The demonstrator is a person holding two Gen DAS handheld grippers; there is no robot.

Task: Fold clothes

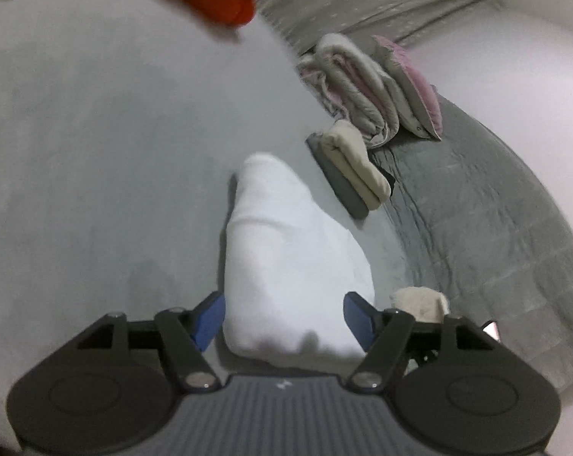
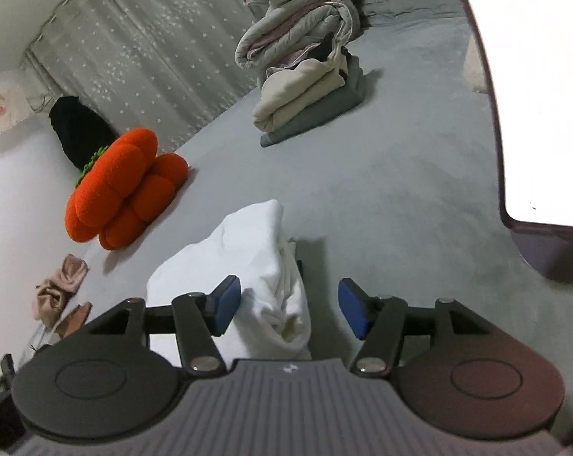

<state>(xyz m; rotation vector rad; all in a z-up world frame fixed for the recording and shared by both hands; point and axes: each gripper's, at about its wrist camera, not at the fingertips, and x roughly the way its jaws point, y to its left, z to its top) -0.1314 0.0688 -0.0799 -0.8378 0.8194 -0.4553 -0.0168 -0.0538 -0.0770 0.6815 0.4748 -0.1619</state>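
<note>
Your white garment (image 1: 286, 250) lies bunched into a long, narrow bundle on the pale grey bed (image 1: 96, 152), folded over but loose at its near end, where layers hang open in the right wrist view (image 2: 271, 266). It sits between the 2 pads of each tool.

Your left tool (image 1: 282, 317) stands open: the 2 blue pads flank the near end of the bundle, and none of the cloth looks pinched. Your right tool (image 2: 286, 307) is open too, with the left pad close against the cloth and the right pad well clear of it. Neither tool grips anything.

Judging by this, you are between folds: the garment is set down and released, narrowed but not yet a tidy packet. The next move likely calls for closing on the near edge, catching all layers at once, and carrying it over toward the far end, without dragging the bundle crooked.

Beyond it, a stack of folded clothes (image 2: 309, 102), cream on grey, marks where finished pieces go, with a rolled quilt (image 2: 297, 34) behind. An orange pumpkin cushion (image 2: 123, 186) sits to the left, near the curtain (image 2: 153, 57).
</note>
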